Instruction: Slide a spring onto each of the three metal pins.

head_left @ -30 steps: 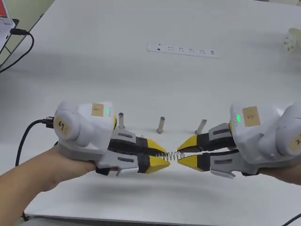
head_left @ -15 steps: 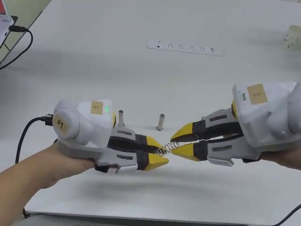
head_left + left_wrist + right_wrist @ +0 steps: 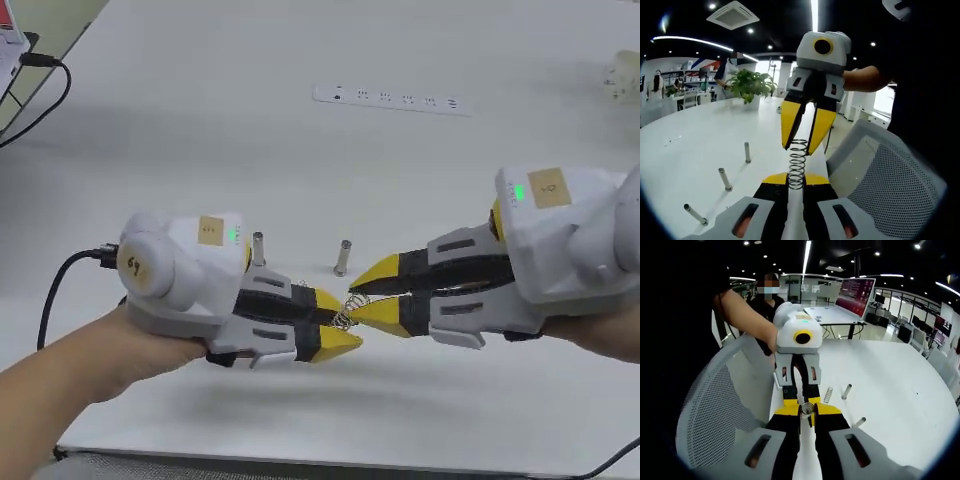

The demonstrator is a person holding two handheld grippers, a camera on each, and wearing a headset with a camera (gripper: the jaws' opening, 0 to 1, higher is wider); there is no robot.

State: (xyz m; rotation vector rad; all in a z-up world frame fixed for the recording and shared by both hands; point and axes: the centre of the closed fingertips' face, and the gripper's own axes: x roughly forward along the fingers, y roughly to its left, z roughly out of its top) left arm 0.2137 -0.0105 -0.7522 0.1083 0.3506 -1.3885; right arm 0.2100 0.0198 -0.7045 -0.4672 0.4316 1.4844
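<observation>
The left gripper (image 3: 345, 328) is clamping one end of a small spring (image 3: 797, 165). The right gripper (image 3: 356, 302) is pinching the other end, tip to tip with the left one. The spring is hanging in the air between them, just above the white table (image 3: 300, 150) and near the three metal pins (image 3: 725, 179). All three pins are standing bare. A second spring (image 3: 828, 395) is lying on the table beside the pins.

The spring is looking squashed and a bit bent. If both grippers are pushing too hard, it could pop out and bounce away. If one lets go too soon, it could drop and roll. The pins are close, so a bump could knock one over.

A pale cup-like thing (image 3: 622, 82) is sitting at the far right edge of the table. It is too small to tell what is in it.
</observation>
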